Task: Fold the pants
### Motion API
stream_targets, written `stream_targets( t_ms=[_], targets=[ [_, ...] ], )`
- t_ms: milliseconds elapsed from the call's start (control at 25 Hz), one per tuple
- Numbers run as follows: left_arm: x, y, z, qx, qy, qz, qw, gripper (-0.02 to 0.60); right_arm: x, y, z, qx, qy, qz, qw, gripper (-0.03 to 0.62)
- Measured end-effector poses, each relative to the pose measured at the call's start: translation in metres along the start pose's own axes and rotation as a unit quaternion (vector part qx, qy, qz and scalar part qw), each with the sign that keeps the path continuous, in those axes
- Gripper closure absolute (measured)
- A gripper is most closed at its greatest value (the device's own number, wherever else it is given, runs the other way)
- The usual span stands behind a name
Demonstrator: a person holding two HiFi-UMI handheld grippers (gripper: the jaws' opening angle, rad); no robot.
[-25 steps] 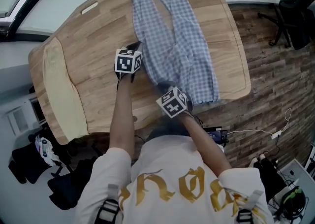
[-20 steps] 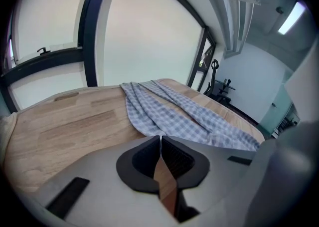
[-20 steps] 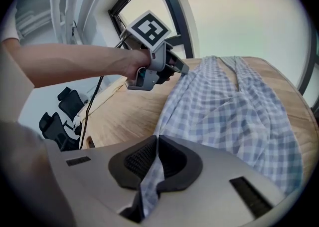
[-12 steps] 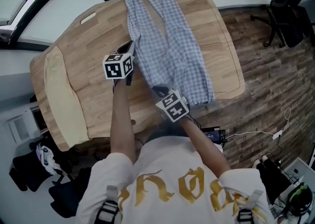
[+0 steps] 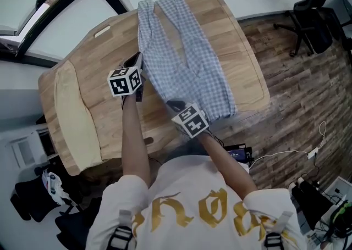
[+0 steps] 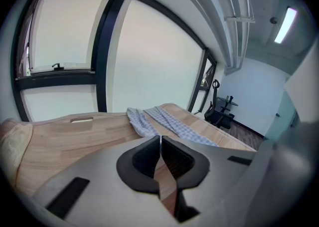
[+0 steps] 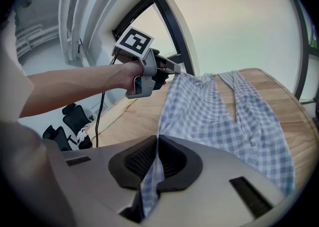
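Note:
Blue-and-white checked pants [image 5: 187, 62] lie lengthwise on the wooden table [image 5: 110, 45], legs pointing away from me. My left gripper [image 5: 138, 62] is shut at the waist's left corner. In the right gripper view the cloth [image 7: 214, 116] runs right up to the left gripper's [image 7: 175, 68] tip. In the left gripper view the left gripper [image 6: 160, 141] shows closed pads and no cloth between them, with the pants [image 6: 167, 117] lying beyond. My right gripper [image 7: 157, 143] is shut on the waist's right corner, checked cloth pinched between its pads. In the head view the right gripper [image 5: 174, 103] holds the near end raised off the table.
A pale beige cushion [image 5: 74, 111] lies along the table's left end. A slot handle [image 5: 100, 17] is cut near the far edge. An office chair [image 5: 313, 23] stands on the plank floor at the right. Cables [image 5: 286, 147] and dark bags [image 5: 33, 194] lie beside me.
Both grippers have risen with the waist end, which now hangs lifted off the table between them. The legs stay flat on the wood.

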State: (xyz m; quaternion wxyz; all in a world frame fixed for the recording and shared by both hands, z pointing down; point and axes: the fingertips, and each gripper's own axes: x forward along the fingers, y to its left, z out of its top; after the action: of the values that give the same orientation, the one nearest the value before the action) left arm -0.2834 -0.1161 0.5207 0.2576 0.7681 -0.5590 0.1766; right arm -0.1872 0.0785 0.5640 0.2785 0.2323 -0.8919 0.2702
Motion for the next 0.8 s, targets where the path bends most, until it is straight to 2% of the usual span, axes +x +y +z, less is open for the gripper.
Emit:
stream_targets(
  t_ms=[400, 800],
  targets=[
    [0.001, -0.049, 0.043, 0.066, -0.019, -0.021, 0.9974, 0.535, -0.039, -0.016, 0.016, 0.019, -0.050, -0.036, 0.998, 0.559],
    [0.052, -0.131, 0.081, 0.128, -0.008, -0.048, 0.9905, 0.537, -0.088, -0.083, 0.009, 0.057, -0.066, -0.063, 0.994, 0.559]
  ],
)
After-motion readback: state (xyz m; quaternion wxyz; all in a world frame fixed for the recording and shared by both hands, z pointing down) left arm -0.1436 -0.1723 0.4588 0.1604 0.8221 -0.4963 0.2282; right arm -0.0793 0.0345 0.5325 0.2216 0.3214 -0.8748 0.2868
